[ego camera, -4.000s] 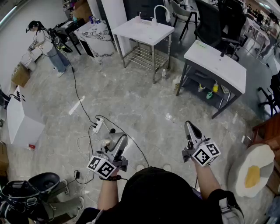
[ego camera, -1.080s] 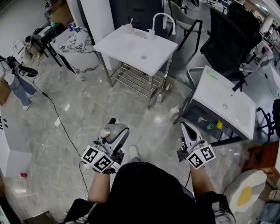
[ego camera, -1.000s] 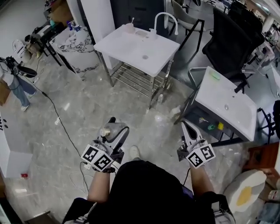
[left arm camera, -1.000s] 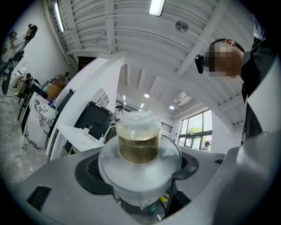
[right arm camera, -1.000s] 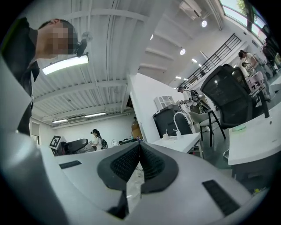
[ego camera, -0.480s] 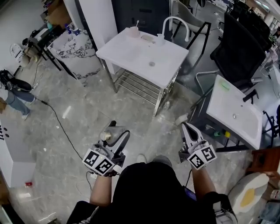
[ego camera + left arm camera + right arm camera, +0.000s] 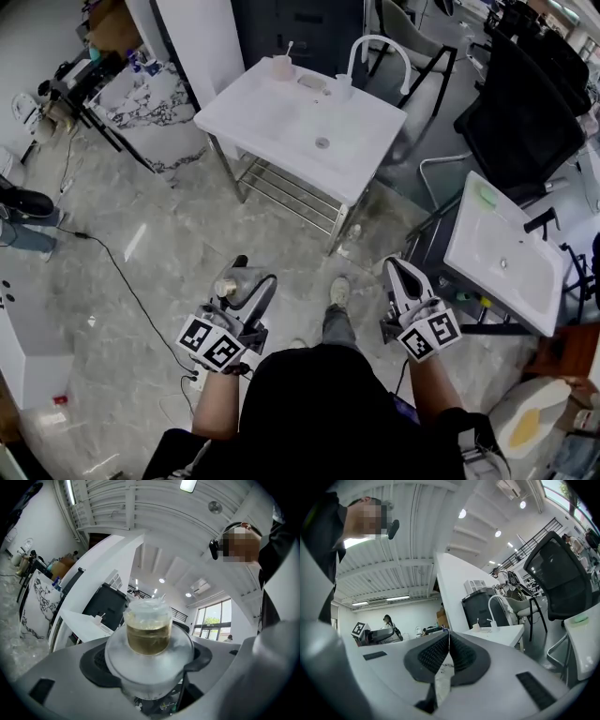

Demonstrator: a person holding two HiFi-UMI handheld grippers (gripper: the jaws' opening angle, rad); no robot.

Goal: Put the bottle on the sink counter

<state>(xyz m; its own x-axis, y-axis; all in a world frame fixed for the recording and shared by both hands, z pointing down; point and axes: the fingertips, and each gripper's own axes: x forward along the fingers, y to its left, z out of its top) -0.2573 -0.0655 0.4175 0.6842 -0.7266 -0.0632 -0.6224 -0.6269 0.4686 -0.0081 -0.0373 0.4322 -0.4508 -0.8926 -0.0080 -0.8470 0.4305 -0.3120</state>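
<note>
Left gripper (image 7: 249, 279) has the bottle (image 7: 149, 631) clamped between its jaws, which sit pretty wide because the thing is chunky. In the left gripper view it fills the gap, clear plastic with yellowish liquid inside, both pads pressed on its sides. Right gripper (image 7: 400, 271) is empty, with the jaws pinched together at the tips and nothing between them. I've got both held out in front of the body at about the same height, over the grey marble floor (image 7: 187, 216). The white sink bench (image 7: 272, 117) is straight ahead but well apart from the bottle, so it isn't over the top yet. That bench has a curved white faucet (image 7: 375, 42) at the far edge and a small cup (image 7: 281, 67) near the back corner with something sticking out of it, can't tell what. Another white sink top (image 7: 487, 248) sits off to the right near the right gripper, with a black chair (image 7: 525, 122) behind it. A cable (image 7: 120, 277) runs across the floor on the left.
</note>
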